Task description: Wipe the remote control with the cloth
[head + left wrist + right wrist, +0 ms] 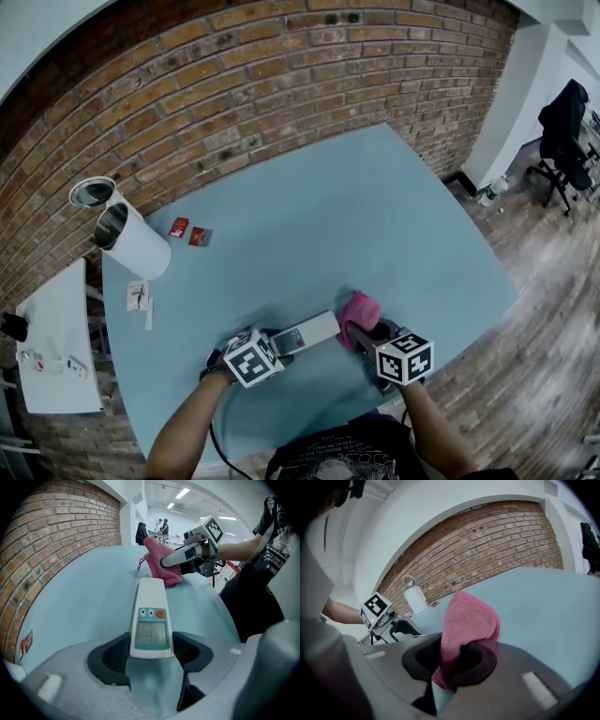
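A white remote control (307,334) with a small screen and an orange button lies on the blue table. My left gripper (151,652) is shut on its near end, and the remote (151,613) stretches away from the jaws. A pink cloth (358,316) bunches beside the remote's far end, with my right gripper (451,662) shut on it. In the right gripper view the cloth (466,625) rises folded out of the jaws. From the left gripper view the cloth (159,563) sits just past the remote's tip.
A roll of white paper towels (129,239) lies at the table's far left, a metal can (91,192) behind it. Two small red packets (188,232) and paper scraps (139,296) lie near the left edge. A brick wall borders the table's far side.
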